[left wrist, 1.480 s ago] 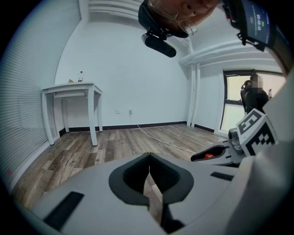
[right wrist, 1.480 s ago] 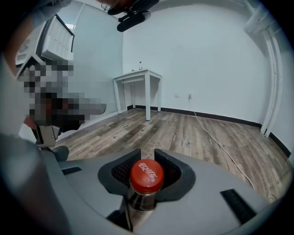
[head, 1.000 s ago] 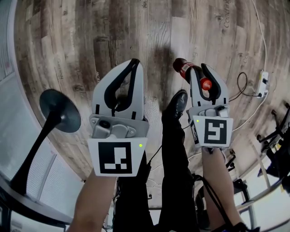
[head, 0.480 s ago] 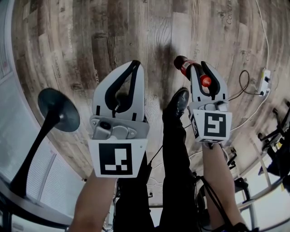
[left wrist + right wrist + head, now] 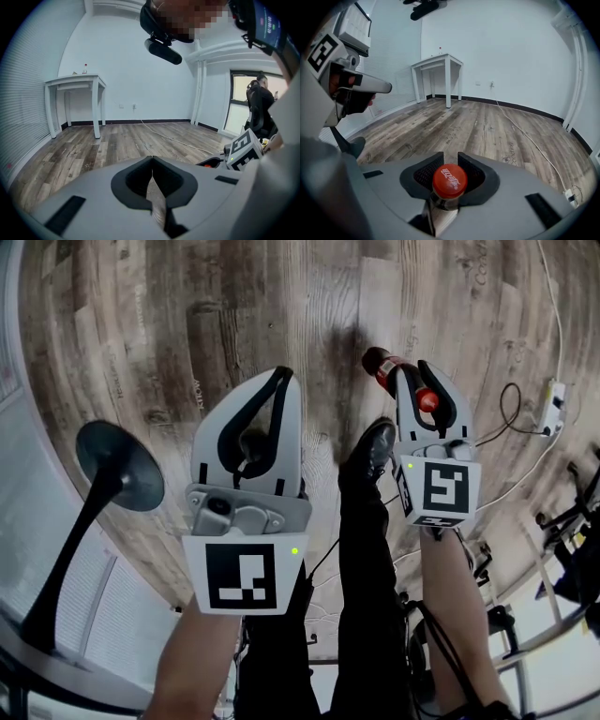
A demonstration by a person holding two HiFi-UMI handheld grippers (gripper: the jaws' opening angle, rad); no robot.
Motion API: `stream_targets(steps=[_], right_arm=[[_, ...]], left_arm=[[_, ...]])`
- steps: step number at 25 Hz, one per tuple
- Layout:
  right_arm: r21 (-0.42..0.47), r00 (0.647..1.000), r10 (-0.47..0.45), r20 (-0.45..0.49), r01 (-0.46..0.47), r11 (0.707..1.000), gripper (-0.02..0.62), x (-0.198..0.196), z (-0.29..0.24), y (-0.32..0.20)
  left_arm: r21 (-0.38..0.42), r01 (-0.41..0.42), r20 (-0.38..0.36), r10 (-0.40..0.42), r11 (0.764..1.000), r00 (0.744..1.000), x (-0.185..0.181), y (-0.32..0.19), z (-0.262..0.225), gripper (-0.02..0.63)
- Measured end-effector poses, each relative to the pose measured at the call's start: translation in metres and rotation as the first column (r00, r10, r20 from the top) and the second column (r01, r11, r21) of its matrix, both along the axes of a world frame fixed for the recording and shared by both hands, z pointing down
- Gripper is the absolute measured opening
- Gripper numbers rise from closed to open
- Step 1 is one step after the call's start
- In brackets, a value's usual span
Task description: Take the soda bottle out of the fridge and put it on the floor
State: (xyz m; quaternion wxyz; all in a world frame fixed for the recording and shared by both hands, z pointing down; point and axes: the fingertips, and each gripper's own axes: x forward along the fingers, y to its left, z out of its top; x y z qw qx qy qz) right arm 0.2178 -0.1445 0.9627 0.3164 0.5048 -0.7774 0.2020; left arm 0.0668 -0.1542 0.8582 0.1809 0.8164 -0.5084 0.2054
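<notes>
head view: i look steeply down on a wood-plank floor (image 5: 281, 296). my left gripper (image 5: 279, 374) is to the left, its marker cube nearest the camera, and its jaw tips meet with nothing between them. my right gripper (image 5: 415, 379) is to the right, closed on the neck of the soda bottle (image 5: 382, 368). the red cap sits back inside the jaws and the dark body sticks out past the tips, over the floor. i cannot tell from here whether its base touches the boards. my black shoe (image 5: 370, 451) is between the two grippers, just left of the right one. a black stand with a round base (image 5: 117, 465) is far left. a white power strip (image 5: 553, 399) with its cable lies at the right edge.

left gripper view: my jaws are pressed together at the tips and hold nothing. beyond them are the planks, a white table (image 5: 77, 82) against the far wall, and a thin cord running across the floor. the right gripper's marker cube shows at the right edge, and a person (image 5: 260, 101) stands by the window behind it.

right gripper view: the bottle's red cap fills the hollow between my jaws, and both black pads press on the neck just under it. the white table stands ahead, and my left gripper juts in from the left.
</notes>
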Motion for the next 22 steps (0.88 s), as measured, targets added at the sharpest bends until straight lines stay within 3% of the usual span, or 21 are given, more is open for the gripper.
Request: stream_targets(steps=[22], right_arm=[[-0.061,0.999,-0.03,-0.018,0.029,0.998,0.114,-0.01,0.041,0.003]], left_arm=[[0.008,-0.023,0.016,0.023,1.0,1.0,-0.013,0.0,0.014,0.018]])
